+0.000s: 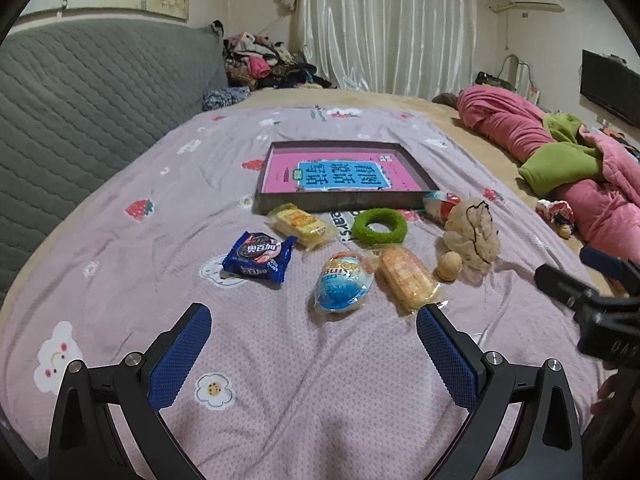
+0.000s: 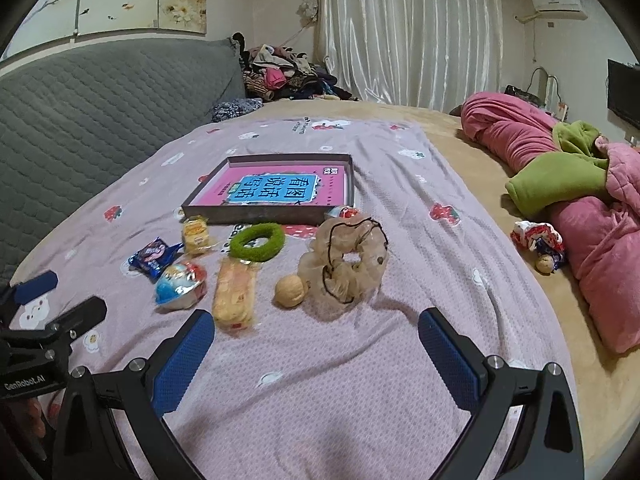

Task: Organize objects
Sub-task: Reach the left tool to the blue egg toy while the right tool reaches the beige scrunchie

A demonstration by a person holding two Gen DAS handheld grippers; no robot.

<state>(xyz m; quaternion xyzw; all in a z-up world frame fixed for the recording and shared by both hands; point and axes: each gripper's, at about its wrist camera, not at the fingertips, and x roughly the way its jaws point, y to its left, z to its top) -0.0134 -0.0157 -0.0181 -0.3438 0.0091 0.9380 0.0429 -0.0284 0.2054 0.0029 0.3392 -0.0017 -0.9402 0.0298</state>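
On the pink bedspread lie a blue cookie packet [image 1: 258, 261], two yellow cake packets [image 1: 301, 225] [image 1: 409, 279], a blue egg-shaped sweet [image 1: 344, 287], a green fuzzy ring [image 1: 379, 226], a walnut [image 1: 449, 266], a beige scrunchie [image 1: 472, 236] and a red-white packet [image 1: 438, 204]. Behind them stands a shallow dark box [image 1: 344, 202] with a pink book inside. My left gripper [image 1: 314, 334] hovers open, short of the egg sweet. My right gripper [image 2: 316, 338] is open, short of the walnut [image 2: 290, 290] and scrunchie [image 2: 346, 266]. Neither holds anything.
A grey quilted headboard [image 1: 88, 92] runs along the left. Pink and green bedding [image 2: 580, 188] is piled at the right, with a small wrapped item [image 2: 538, 240] beside it. Clothes [image 1: 260, 60] are heaped at the back by white curtains.
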